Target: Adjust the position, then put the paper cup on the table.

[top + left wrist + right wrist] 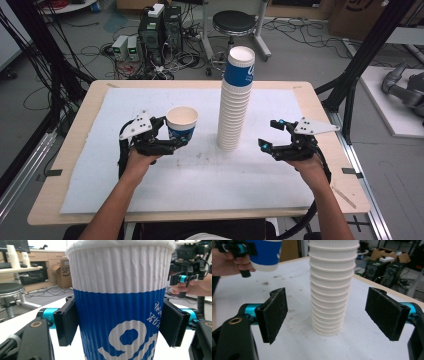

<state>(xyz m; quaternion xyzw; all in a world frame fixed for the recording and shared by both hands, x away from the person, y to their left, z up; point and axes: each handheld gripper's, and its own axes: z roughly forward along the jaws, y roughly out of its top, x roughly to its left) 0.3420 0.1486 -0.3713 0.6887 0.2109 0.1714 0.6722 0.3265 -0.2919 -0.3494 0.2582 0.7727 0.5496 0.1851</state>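
A single cup (181, 123) sits left of the cup stack (235, 100) on the table (75, 150).

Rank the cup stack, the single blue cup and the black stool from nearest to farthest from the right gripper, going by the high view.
From the right gripper:
1. Cup stack, just to its left on the white mat.
2. Single blue cup, farther left, between the left gripper's jaws.
3. Black stool, on the floor beyond the table.

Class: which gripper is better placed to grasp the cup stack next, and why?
Right. The right gripper is open and aimed at the cup stack, which sits between its jaws. The left gripper is shut on a single cup.
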